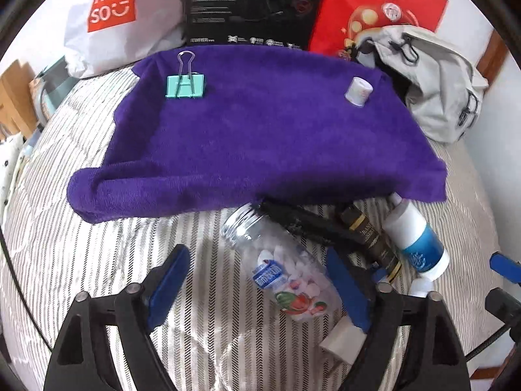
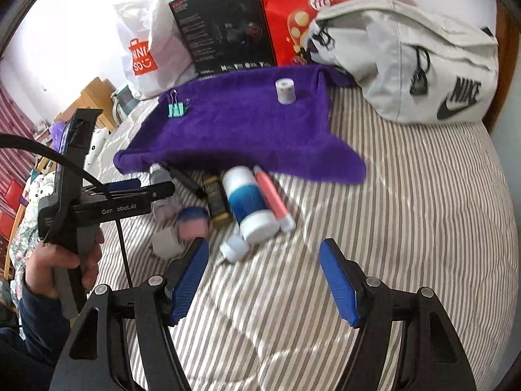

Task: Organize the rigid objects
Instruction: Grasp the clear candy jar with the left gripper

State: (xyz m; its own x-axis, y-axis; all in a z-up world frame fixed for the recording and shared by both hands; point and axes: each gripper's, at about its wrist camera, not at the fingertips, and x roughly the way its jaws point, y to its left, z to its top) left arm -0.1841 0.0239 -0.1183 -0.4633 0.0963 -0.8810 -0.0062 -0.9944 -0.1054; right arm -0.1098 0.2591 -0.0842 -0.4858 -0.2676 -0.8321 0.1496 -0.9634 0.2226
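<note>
Left wrist view: clear candy jar point(image 1: 286, 267) between spread fingers point(image 1: 169, 280), beside bottles.

On the bed point(image 2: 407, 195) before me, a towel point(image 1: 260, 137) carries a binder clip point(image 1: 185, 85) at left, a small jar point(image 1: 358, 91) at right; bottles point(image 2: 250, 202) lie along its near edge.

The black comb-like thing point(image 1: 306, 224) has its far end tucked under the purple towel point(image 1: 260, 137). The left gripper's finger point(image 1: 348, 293) covers part of a white plug point(image 1: 342, 342). In the right wrist view, the clear jar point(image 2: 162, 195) is half hidden behind the left gripper point(image 2: 143, 192), and the blue-and-pink round thing point(image 2: 193, 224) is too blurred to name.
</note>
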